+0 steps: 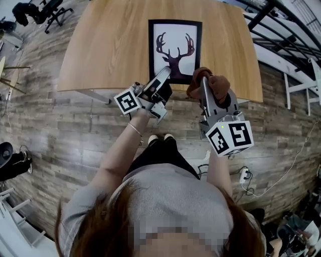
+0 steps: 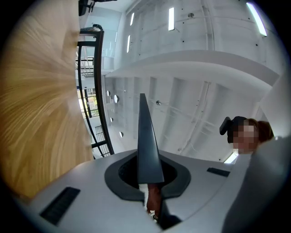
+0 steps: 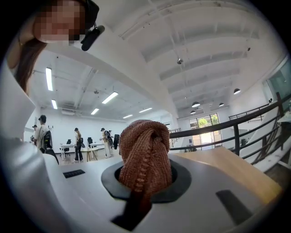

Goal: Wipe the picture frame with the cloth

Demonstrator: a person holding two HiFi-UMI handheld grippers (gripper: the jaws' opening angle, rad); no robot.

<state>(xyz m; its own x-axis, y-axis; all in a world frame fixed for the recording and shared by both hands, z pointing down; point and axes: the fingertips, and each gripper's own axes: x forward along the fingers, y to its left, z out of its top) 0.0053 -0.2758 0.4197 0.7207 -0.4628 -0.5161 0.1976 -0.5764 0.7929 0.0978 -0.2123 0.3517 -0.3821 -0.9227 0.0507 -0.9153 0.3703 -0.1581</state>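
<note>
A black picture frame [image 1: 174, 45] with a deer silhouette is over the wooden table [image 1: 110, 45], its near edge by the table's front edge. My left gripper [image 1: 163, 78] is shut on the frame's near left corner. In the left gripper view the frame [image 2: 146, 145] shows edge-on as a thin dark wedge between the jaws. Whether it lies flat I cannot tell. My right gripper [image 1: 204, 83] is shut on a bunched brown knitted cloth [image 1: 213, 85] just right of the frame's near right corner. The cloth [image 3: 145, 154] fills the jaws in the right gripper view.
Office chairs [image 1: 45, 12] stand beyond the table's far left. A dark metal railing [image 1: 281, 25] runs at the upper right, with a white stand [image 1: 301, 85] below it. A cable and power strip [image 1: 245, 174] lie on the floor. Several people [image 3: 77, 143] stand far off.
</note>
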